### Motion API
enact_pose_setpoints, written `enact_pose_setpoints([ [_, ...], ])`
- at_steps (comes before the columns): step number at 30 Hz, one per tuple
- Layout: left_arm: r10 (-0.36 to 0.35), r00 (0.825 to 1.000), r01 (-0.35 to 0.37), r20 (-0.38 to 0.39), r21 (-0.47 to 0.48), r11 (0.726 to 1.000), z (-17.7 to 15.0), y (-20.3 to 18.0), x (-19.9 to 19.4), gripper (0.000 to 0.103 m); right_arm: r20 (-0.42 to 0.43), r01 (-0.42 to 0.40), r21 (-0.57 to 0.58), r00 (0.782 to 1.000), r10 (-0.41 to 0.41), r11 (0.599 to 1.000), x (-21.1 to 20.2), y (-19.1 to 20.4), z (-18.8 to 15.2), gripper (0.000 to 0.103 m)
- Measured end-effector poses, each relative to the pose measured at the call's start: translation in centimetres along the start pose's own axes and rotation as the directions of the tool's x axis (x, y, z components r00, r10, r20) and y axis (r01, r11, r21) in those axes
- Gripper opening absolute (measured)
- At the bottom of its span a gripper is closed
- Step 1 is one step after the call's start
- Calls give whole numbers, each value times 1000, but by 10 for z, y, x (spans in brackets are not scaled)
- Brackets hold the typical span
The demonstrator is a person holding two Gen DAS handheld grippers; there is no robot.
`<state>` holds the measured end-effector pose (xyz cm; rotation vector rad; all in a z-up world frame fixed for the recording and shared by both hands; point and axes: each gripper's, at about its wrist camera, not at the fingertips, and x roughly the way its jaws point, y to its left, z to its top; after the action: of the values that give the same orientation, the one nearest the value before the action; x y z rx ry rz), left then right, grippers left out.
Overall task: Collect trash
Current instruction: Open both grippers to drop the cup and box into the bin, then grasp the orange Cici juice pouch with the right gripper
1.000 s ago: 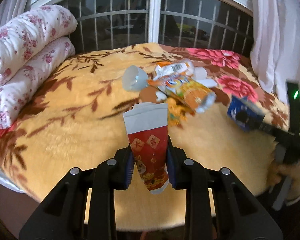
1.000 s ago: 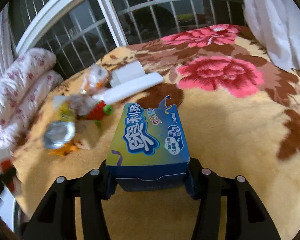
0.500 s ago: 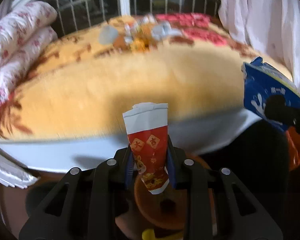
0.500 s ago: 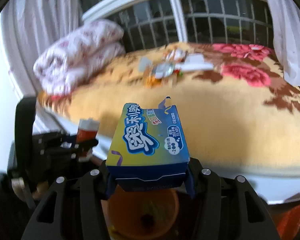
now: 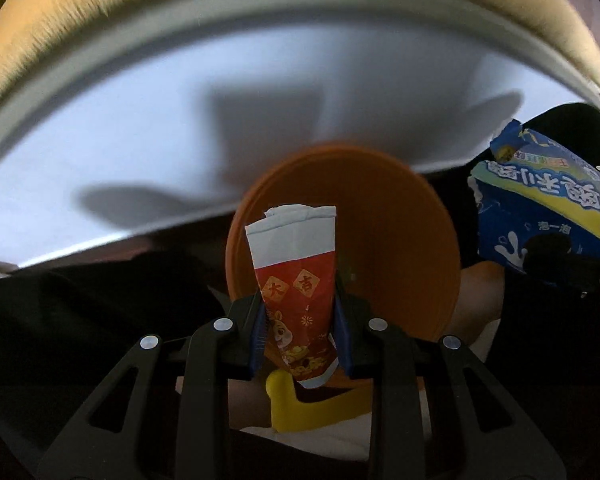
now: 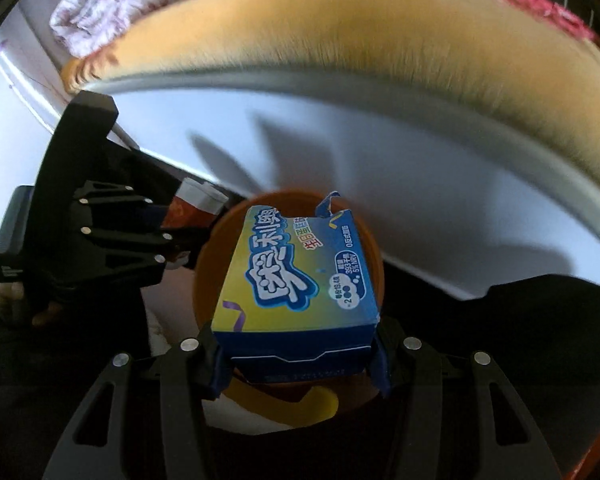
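Note:
My left gripper (image 5: 300,332) is shut on a red and white paper wrapper (image 5: 296,276) that stands upright between the pads. Below it gapes an orange bin (image 5: 400,240) on the floor beside the bed. The right gripper (image 6: 300,356) is shut on a blue and yellow biscuit box (image 6: 296,276), held over the same orange bin (image 6: 208,272). In the left wrist view that biscuit box (image 5: 540,216) hangs at the right. From the right wrist, the left gripper (image 6: 180,232) and its wrapper (image 6: 196,204) show at the left, close to the bin's rim.
The bed's white side panel (image 5: 180,120) and its yellow furry blanket (image 6: 360,28) rise just behind the bin. A yellow handle-like part (image 5: 300,408) sits at the bin's near side. A folded floral quilt (image 6: 112,0) lies on the bed. Dark floor surrounds the bin.
Both grippers have come off the bed top and dropped down over its edge, tipping downward, until each hangs above the orange bin. The wrapper and the box are still gripped.

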<state>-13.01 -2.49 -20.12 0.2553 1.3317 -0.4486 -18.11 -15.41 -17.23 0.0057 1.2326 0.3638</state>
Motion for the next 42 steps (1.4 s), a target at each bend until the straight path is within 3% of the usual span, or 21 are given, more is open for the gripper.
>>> enact_pose_setpoints([
  [5, -4, 999, 4, -47, -1, 1000, 1, 2, 15, 32, -66, -9, 1, 998, 10, 1000, 22, -2, 5, 56],
  [6, 3, 998, -3, -58, 0, 1000, 2, 2, 18, 42, -82, -3, 1, 997, 4, 1000, 27, -3, 5, 63],
  [7, 17, 997, -17, -76, 0, 1000, 2, 2, 22, 69, -86, 8, 3, 996, -8, 1000, 29, -3, 6, 78],
  [8, 34, 996, -35, -88, -1, 999, 3, 3, 24, 83, -84, 26, 5, 996, -25, 1000, 31, -5, 6, 80],
  [9, 54, 995, -55, -86, -4, 998, 3, 4, 25, 89, -84, 30, 11, 996, -29, 999, 31, -6, 6, 80],
  [14, 38, 996, -39, -86, -16, 999, 6, 6, 25, 89, -35, 6, 41, 999, -4, 999, 8, -14, 6, 78],
  [17, 18, 998, -20, -63, -33, 999, 8, 12, 17, 89, 44, -13, 9, 999, 13, 1000, -26, -15, 12, 78],
  [20, 6, 1000, -6, 1, -19, 1000, 12, 10, -7, 89, 172, -24, -50, 985, 32, 998, -73, -14, 26, 78],
  [22, 15, 996, -17, 87, 17, 1000, 16, 7, -36, 89, 240, -18, -73, 970, 35, 997, -95, -15, 45, 78],
  [25, 28, 972, -46, 234, 69, 997, 24, 5, -81, 89, 329, 7, -83, 944, 21, 997, -118, -15, 85, 78],
  [29, 80, 914, -120, 398, 75, 990, 35, 11, -130, 89, 408, 45, -86, 913, -6, 995, -136, -21, 156, 80],
  [31, 122, 885, -155, 450, 38, 987, 47, 18, -140, 90, 405, 48, -84, 914, -9, 995, -135, -24, 207, 81],
  [33, 138, 866, -148, 480, -17, 989, 61, 32, -146, 90, 366, 55, -107, 931, -12, 993, -128, -24, 252, 85],
  [35, 135, 858, -118, 496, -65, 991, 68, 43, -148, 90, 345, 103, -118, 937, -56, 988, -121, -23, 288, 86],
  [38, 126, 852, -83, 509, -107, 991, 77, 52, -150, 90, 215, 125, -156, 972, -90, 980, -94, -22, 341, 86],
  [42, 127, 853, -77, 506, -119, 990, 81, 66, -143, 90, 72, 143, -157, 988, -134, 977, -58, -27, 371, 86],
])
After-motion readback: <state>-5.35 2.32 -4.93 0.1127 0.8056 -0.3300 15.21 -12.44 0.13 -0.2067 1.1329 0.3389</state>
